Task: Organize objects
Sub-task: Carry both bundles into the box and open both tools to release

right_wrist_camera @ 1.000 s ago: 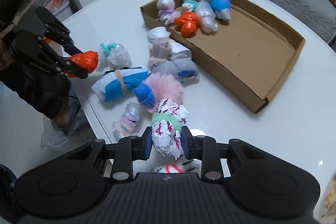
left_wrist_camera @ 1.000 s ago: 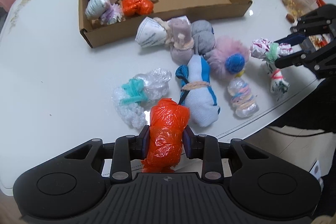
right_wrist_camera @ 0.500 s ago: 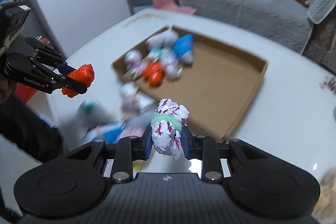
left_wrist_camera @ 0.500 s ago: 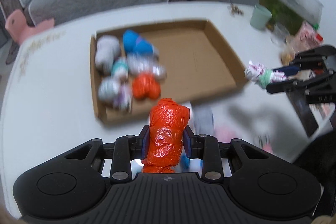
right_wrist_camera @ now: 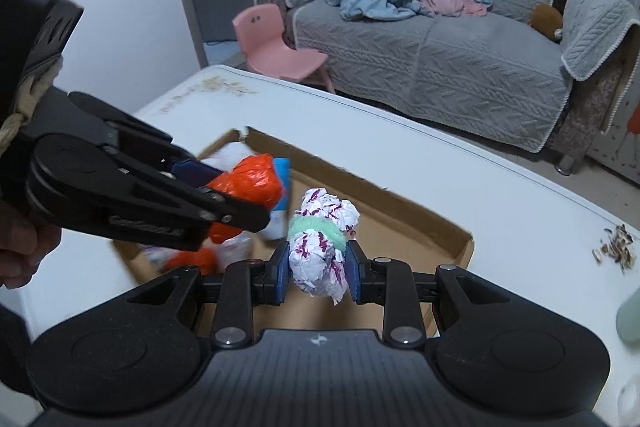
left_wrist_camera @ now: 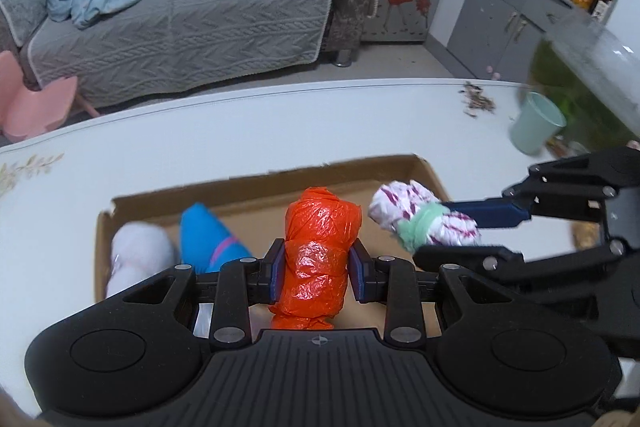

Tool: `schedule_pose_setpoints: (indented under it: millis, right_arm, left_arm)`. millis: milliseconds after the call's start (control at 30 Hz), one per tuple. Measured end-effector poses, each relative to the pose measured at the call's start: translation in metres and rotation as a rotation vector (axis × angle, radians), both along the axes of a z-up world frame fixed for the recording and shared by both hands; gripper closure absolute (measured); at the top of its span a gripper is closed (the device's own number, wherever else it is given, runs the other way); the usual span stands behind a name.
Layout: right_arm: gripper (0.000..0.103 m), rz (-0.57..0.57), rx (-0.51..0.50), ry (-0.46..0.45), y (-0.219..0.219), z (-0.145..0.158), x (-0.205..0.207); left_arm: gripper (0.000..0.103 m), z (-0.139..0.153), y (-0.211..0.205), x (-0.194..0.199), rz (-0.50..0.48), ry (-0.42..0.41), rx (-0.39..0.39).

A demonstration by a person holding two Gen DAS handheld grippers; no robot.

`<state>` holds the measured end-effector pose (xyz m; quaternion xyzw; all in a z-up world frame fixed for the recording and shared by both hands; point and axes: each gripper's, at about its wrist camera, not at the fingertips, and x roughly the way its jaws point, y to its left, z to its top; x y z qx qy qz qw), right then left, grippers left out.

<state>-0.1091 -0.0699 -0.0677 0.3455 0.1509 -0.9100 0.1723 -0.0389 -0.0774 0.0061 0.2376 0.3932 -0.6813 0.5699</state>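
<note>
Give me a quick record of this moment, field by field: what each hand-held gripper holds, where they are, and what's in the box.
left hand-held gripper: shut on orange plastic-bag bundle
right hand-held gripper: shut on white-and-purple bundle with green band
position: both raised over the cardboard box
box contents seen: blue bundle, white bundle, another orange bundle
surface: white table
nearby: mint green cup

Two bundles (left_wrist_camera: 140, 259) lie in the box's (left_wrist_camera: 256, 195) left end.
</note>
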Motion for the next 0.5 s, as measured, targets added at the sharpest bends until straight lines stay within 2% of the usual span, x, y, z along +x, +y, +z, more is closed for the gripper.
schedule_pose_setpoints:
  millis: [267,500]
  right_arm:
    - [0.077,-0.036,0.055,-0.020,0.011,-0.024,-0.043]
    - [0.077,-0.027,0.106,-0.029,0.003,-0.036,-0.053]
  left_arm:
    - [0.065,-0.045,-0.039,-0.001,0.022,0.007,0.034]
    - [0.065,-0.059,-0.051,0.000,0.032,-0.012,0.046]
